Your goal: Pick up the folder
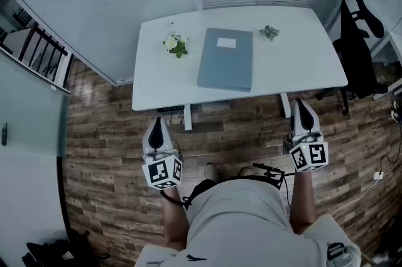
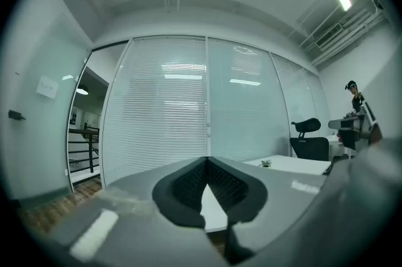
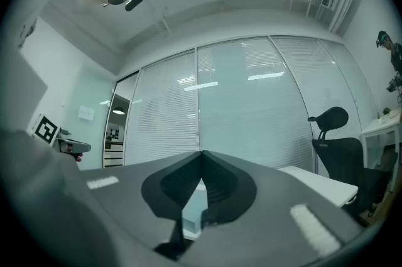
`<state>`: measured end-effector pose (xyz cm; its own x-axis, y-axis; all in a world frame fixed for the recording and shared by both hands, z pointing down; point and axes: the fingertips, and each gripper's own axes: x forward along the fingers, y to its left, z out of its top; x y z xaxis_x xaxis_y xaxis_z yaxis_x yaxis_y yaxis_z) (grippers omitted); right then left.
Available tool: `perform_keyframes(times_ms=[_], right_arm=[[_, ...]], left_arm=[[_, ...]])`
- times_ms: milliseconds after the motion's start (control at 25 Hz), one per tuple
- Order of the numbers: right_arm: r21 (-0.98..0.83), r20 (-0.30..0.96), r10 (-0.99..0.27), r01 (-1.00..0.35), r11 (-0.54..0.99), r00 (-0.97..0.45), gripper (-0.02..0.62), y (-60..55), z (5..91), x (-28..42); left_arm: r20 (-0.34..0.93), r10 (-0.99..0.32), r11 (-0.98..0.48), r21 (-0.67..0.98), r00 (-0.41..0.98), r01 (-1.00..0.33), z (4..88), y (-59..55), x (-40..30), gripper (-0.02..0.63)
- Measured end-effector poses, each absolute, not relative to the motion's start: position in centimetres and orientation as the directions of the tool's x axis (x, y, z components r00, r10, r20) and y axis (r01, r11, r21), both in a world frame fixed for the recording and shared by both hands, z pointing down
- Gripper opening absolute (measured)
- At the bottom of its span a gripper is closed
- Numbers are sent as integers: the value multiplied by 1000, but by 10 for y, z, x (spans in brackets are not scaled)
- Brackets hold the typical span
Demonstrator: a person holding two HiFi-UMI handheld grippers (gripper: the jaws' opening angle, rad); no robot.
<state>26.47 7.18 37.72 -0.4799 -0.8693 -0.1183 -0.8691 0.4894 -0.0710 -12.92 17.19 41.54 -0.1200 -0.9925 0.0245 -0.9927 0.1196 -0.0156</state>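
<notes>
- While both claws hang short of the desk (image 1: 301,52), over the wood floor, nothing is in hand yet.
- Left claw (image 1: 158,122): its own view shows the jaws (image 2: 206,162) brought together, tips meeting, nothing between them. It points level toward the desk's near edge. The folder lies ahead of it and off to its right.
- White flower (image 1: 174,44): sits on the desk just left of the folder, apart from it. I judge it worth minding on a left-side approach.
- Folder (image 1: 226,58): grey-blue, flat at mid-desk. Its long axis runs away from me, near short edge close to the desk's front edge, pale label toward the far end, only slightly skewed.
- Small green plant (image 1: 269,32): right of the folder's far corner, clear of it.
- Right claw (image 1: 300,105): jaws (image 3: 201,156) likewise closed and empty, aimed a touch upward. The folder lies ahead and to its left.
- Judgement: the folder sits about midway between the claws, neither clearly nearer. Each must open before reaching a long side.
</notes>
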Motion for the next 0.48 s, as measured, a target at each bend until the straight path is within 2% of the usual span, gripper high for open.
perform_keyframes(times_ms=[480], right_arm=[[-113, -114, -854, -847, 519, -508, 2, 69, 382, 259]], left_arm=[[29, -992, 119, -21, -120, -993, 417, 170, -129, 6]])
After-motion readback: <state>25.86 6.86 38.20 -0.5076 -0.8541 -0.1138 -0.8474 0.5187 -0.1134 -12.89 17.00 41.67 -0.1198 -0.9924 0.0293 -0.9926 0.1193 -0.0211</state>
